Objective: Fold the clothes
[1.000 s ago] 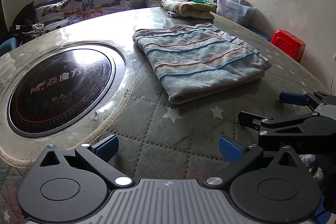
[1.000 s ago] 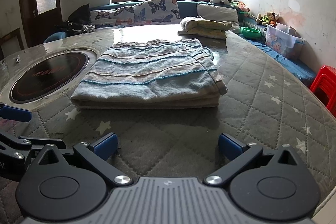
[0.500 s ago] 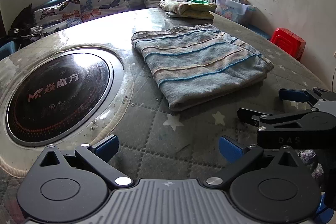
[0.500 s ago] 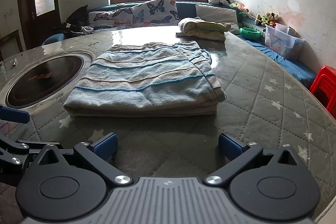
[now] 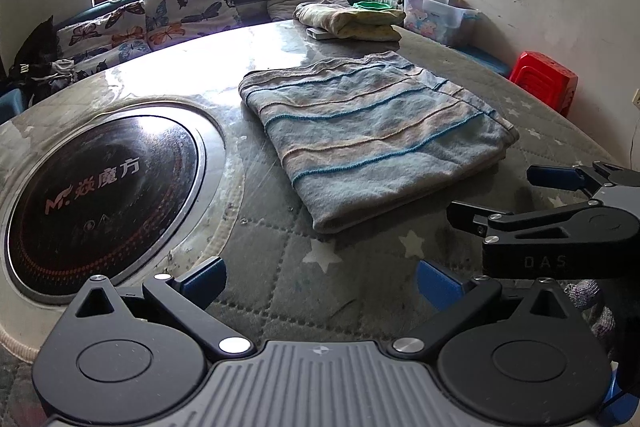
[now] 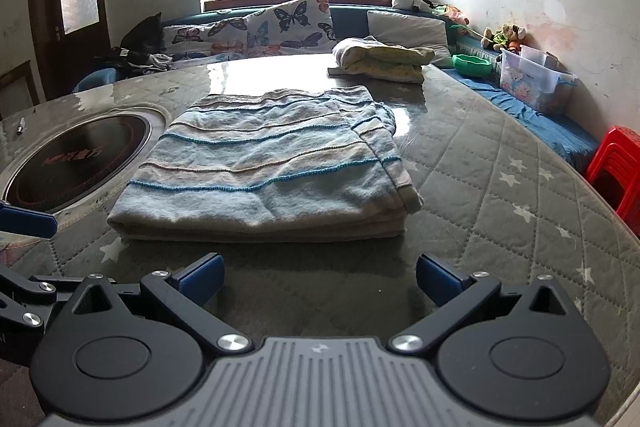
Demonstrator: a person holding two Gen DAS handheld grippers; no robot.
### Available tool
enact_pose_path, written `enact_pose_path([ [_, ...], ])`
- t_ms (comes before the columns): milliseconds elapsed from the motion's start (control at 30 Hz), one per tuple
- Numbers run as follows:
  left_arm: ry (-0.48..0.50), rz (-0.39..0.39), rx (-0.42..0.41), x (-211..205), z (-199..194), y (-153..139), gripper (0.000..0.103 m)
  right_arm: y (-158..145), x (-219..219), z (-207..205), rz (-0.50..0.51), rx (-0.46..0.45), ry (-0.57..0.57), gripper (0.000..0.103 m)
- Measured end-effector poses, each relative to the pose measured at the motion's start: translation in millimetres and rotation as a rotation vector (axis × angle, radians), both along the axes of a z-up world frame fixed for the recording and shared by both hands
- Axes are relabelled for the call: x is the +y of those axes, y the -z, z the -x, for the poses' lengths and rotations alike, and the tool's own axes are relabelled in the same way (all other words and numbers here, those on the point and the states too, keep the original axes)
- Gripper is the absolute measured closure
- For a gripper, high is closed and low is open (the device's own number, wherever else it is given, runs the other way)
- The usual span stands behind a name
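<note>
A folded blue-and-beige striped cloth lies flat on the round quilted table. My left gripper hovers open near the table's front, short of the cloth's near corner, holding nothing. My right gripper is open too, just in front of the cloth's folded near edge, with nothing between its fingers. The right gripper also shows at the right of the left wrist view, beside the cloth. A blue fingertip of the left gripper pokes into the right wrist view at far left.
A dark round hotplate is set into the table left of the cloth. A second folded yellowish cloth lies at the table's far side. Butterfly cushions, a plastic box and a red stool line the bench and wall.
Both grippers have moved a little closer to the cloth, which looms larger in both views. The cloth itself has not shifted, and both grippers remain open.
</note>
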State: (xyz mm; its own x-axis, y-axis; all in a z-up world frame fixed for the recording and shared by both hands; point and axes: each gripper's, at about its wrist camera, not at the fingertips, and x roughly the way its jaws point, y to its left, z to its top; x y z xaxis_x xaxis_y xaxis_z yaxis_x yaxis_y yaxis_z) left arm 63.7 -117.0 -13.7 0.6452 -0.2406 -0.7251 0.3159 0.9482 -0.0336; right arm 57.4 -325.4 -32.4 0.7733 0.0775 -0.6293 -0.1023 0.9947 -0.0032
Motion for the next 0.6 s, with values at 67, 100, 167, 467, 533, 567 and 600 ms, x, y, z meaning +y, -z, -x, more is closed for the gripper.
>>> enact_pose_path([
  [67,0.002,0.0,0.0,-0.9,-1.2,0.1,0.0,-0.2,-0.6,-1.5,0.0,-0.001,0.002,0.0],
  [100,0.002,-0.001,0.001,-1.4,-2.1,0.4,0.0,0.0,-0.7,-1.9,0.0,0.0,0.003,0.0],
  [167,0.001,-0.002,0.001,-1.6,-4.4,0.8,0.0,0.3,-0.9,-2.8,-0.001,0.0,0.004,0.0],
  [467,-0.004,-0.008,0.003,-2.8,-14.6,2.7,0.0,-0.8,-3.4,-11.0,-0.008,-0.001,0.016,0.0],
  [533,-0.005,-0.009,0.003,-3.1,-16.9,3.1,0.0,-0.1,-3.1,-12.8,-0.008,0.001,0.016,0.0],
  [567,-0.006,-0.01,0.004,-3.2,-18.0,3.3,0.0,0.2,-2.9,-13.7,-0.007,0.002,0.016,0.0],
  [600,-0.006,-0.011,0.004,-3.3,-19.2,3.6,0.0,0.6,-2.7,-14.7,-0.007,0.002,0.016,0.0],
])
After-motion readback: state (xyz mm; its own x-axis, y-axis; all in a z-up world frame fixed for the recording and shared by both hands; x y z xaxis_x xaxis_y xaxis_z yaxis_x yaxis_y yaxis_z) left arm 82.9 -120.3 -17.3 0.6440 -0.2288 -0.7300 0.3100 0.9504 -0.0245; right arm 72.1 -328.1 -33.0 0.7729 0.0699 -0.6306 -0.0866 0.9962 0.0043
